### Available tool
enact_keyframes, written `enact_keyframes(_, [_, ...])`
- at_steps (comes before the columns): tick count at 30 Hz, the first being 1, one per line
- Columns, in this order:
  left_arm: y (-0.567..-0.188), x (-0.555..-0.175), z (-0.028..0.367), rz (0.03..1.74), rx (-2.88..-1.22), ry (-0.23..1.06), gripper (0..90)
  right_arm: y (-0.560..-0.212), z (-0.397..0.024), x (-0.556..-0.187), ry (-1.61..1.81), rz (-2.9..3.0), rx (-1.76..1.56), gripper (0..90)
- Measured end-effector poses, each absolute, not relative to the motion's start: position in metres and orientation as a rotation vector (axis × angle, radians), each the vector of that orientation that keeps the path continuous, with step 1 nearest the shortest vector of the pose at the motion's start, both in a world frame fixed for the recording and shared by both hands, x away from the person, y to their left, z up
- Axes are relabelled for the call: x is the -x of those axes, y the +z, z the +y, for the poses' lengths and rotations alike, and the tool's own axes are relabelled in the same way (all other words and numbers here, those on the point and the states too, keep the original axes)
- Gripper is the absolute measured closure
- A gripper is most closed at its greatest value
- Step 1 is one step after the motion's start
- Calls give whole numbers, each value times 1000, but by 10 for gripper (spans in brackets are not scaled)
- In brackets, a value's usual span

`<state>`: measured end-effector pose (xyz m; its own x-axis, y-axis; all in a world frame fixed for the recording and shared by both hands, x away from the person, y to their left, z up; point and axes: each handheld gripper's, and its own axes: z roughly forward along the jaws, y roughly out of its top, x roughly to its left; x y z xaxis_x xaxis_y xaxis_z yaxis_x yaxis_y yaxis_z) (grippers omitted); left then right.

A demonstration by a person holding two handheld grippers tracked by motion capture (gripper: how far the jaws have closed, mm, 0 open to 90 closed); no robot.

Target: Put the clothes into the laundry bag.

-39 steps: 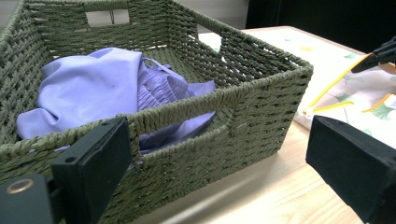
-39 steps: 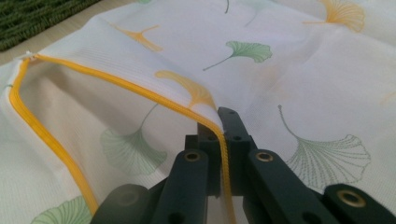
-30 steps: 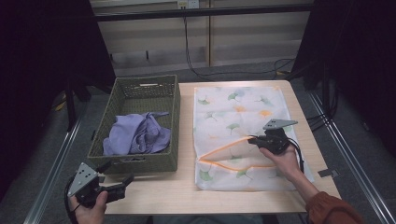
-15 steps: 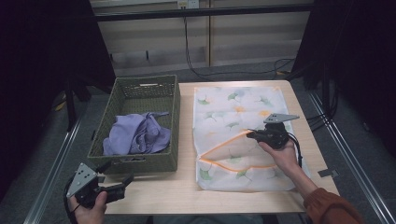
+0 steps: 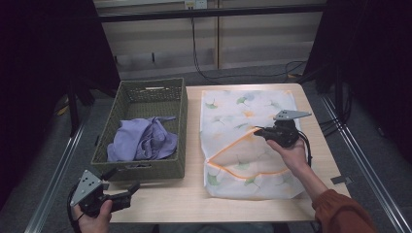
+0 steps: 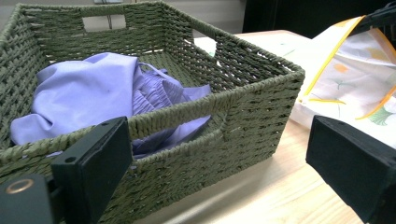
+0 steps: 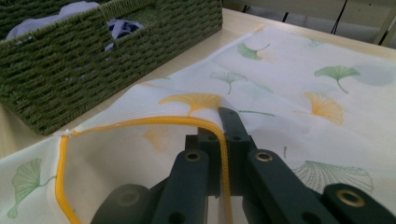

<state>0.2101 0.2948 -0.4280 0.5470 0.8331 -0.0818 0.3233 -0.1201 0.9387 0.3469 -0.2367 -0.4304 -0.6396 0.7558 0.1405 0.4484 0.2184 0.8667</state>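
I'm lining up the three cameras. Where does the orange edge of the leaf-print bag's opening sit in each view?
High view: the orange edge is right of centre, lifted by the right hand-held gripper.
Left gripper view: it is at the upper right.
Right gripper view: it curves across the centre, pinched between the jaws.
Shared landmark: the green woven basket.

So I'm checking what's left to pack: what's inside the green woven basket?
The green woven basket holds a crumpled lilac cloth garment at its near end. Whatever lies under it is covered; the far end shows bare weave.
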Motion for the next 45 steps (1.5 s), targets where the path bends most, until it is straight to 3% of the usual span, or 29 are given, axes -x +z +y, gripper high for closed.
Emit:
enact_keyframes(31, [-427,-208,292,954,-1703,571,63,-398,-221,-369,1517,2098,-1102,890])
enact_keyframes(45, [-417,-216,285,907,-1760,610,57,-387,-223,-361,1545,2071,-1079,892])
